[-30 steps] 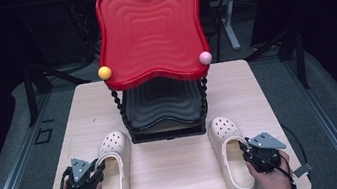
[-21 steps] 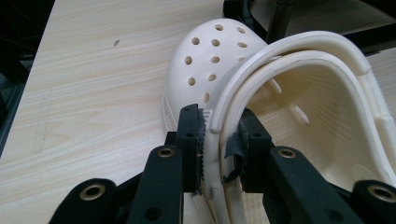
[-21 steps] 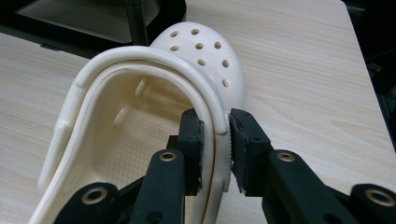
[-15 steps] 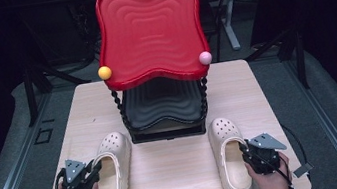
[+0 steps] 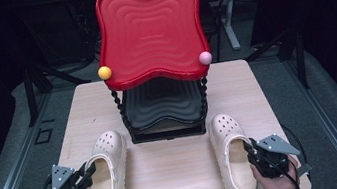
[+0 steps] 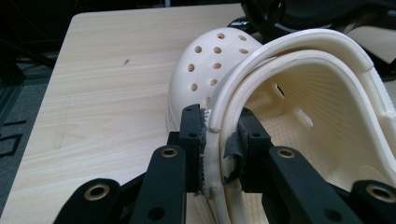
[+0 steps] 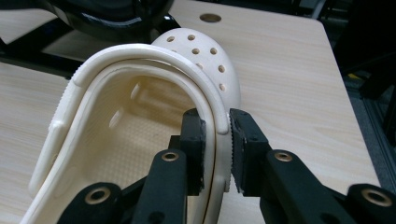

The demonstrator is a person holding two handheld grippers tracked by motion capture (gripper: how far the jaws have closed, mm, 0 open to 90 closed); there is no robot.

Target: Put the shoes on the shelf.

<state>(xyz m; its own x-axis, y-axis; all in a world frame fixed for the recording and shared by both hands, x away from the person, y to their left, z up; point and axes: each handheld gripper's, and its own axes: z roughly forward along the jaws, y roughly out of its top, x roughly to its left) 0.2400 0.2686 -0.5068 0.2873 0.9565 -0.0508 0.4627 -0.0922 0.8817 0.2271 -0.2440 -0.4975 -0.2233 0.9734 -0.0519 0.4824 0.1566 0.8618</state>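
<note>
Both pairs of jaws are clamped down, each on the side wall of a cream clog! Low in the left gripper view, the left gripper (image 6: pixel 218 135) pinches the rim and folded strap of the left clog (image 6: pixel 280 112); in the right gripper view the right gripper (image 7: pixel 215 140) bites the outer rim of the right clog (image 7: pixel 140 107) the same way. From the high view, the pair sits at the bottom of the frame, left clog (image 5: pixel 108 171) lower left, right clog (image 5: pixel 232 153) lower right, toes pointing away, soles seemingly flat on the wooden table (image 5: pixel 178 174).

Just beyond the toes, mid-frame, stands the two-tier rack: its black lower shelf (image 5: pixel 162 106) sits between the shoes, and the red upper tray (image 5: pixel 149 31) fills the top centre.

My read: the grasp is secured and the lift is about to start. Next calls for raising both clogs together, keeping them level, then carrying them forward toward that rack, minding the twisted black posts.
</note>
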